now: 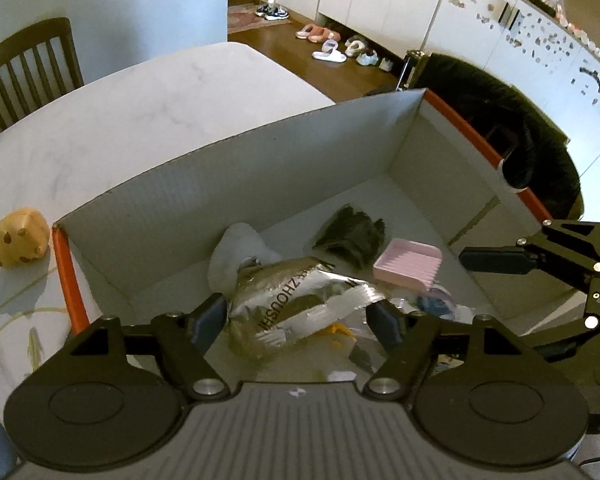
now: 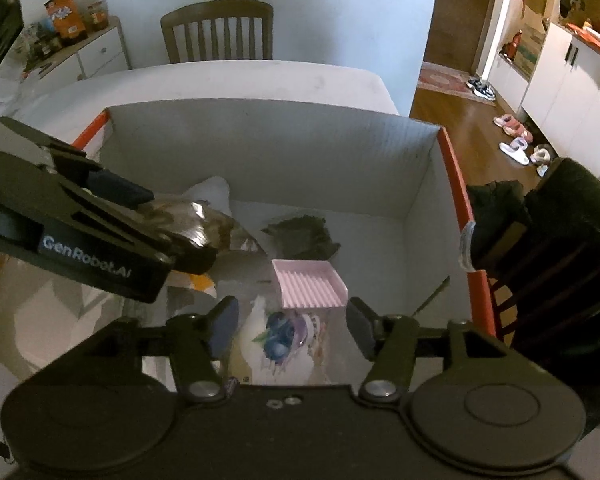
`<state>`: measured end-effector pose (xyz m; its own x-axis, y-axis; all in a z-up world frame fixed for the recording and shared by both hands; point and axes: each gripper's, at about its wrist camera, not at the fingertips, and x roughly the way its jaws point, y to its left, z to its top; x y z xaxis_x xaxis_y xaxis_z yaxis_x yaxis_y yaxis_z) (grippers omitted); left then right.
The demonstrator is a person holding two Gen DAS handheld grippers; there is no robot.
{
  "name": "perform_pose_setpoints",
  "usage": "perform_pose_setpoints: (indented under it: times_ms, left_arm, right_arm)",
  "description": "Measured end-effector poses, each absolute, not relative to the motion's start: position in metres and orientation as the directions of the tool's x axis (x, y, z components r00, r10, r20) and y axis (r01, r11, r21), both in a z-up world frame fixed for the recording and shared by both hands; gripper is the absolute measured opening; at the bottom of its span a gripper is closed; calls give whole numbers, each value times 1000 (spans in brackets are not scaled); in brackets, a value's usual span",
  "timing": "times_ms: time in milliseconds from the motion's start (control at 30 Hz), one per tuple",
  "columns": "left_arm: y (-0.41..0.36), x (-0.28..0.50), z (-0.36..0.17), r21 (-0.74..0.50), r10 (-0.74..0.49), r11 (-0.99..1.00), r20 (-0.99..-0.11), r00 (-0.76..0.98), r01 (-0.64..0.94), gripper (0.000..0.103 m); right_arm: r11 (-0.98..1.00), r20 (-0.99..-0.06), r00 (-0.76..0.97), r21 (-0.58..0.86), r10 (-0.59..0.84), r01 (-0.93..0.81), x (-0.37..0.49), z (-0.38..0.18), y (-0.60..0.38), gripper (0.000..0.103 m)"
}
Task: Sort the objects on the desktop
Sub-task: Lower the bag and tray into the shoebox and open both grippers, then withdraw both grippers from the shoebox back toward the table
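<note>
Both grippers hang over an open cardboard box [image 1: 220, 184] with orange edges. My left gripper [image 1: 296, 320] is open, and a crumpled silver foil snack packet [image 1: 296, 300] spans the gap between its pads without being pinched. From the right wrist view the left gripper [image 2: 160, 224] comes in from the left with that foil packet [image 2: 216, 228] at its tips. My right gripper [image 2: 292, 330] is open above a white packet with a blueberry picture [image 2: 280, 340] lying on the box [image 2: 280, 152] floor. One finger [image 1: 492, 260] of the right gripper shows at the right.
In the box lie a pink ridged tray [image 2: 308, 284], a dark fuzzy item [image 2: 300, 236] and a white bag [image 1: 236, 248]. A cookie-shaped toy [image 1: 18, 236] sits on the white table [image 1: 140, 100] left of the box. A black-draped chair [image 2: 560, 240] stands close on the right.
</note>
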<state>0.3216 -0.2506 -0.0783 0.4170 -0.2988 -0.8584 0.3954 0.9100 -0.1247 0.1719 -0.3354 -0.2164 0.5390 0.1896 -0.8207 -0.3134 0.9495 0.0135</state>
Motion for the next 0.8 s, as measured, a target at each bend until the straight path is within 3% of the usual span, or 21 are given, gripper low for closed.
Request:
perform_pose_setpoints:
  times_ms: [633, 800]
  left_arm:
    - [-231, 259, -16, -222, -409, 895, -755, 513, 387, 76]
    - [-222, 236, 0, -237, -429, 890, -724, 540, 389, 76]
  right_arm:
    - [930, -749, 590, 98, 303, -354, 135, -170, -350, 69]
    - [921, -723, 601, 127, 341, -369, 125, -157, -349, 75]
